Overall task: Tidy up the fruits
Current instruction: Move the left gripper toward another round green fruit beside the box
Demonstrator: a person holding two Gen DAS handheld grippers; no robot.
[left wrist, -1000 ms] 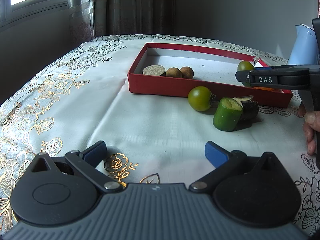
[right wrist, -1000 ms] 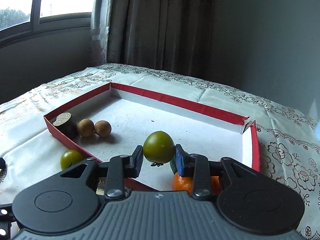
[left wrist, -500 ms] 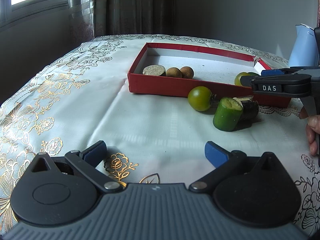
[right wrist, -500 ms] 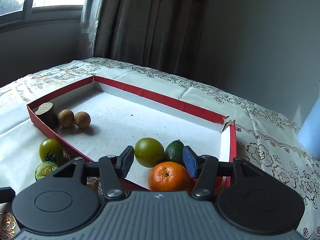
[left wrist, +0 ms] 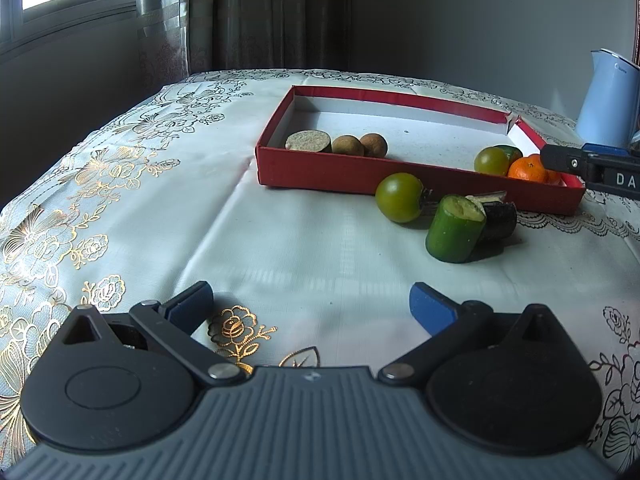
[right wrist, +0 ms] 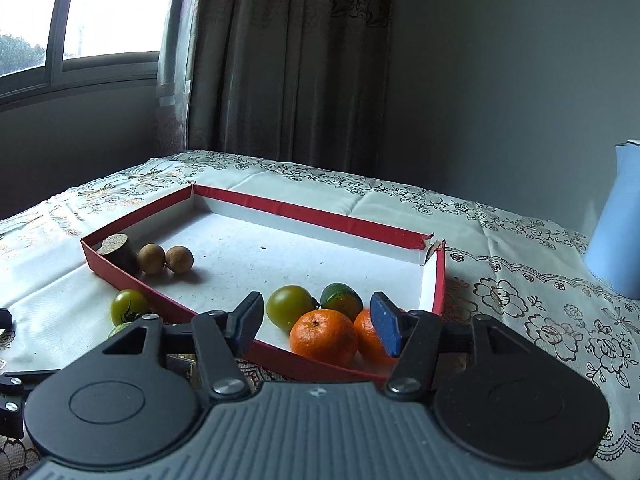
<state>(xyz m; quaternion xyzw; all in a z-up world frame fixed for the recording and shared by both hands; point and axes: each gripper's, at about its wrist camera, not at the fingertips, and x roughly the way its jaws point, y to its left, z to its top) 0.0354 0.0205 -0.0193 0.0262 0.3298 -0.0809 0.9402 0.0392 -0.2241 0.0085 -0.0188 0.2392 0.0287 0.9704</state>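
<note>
Right gripper (right wrist: 318, 326) now empty, withdrawn — green tomato (right wrist: 289, 307) in box (right wrist: 320, 212).

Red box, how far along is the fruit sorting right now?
Already in the red box: a green tomato, a green citrus, two oranges, two brown round fruits and a cut brown piece. In hand: nothing; the right gripper and left gripper are both open and empty. Left on the tablecloth: another green tomato, a cucumber chunk and a dark piece.
</note>
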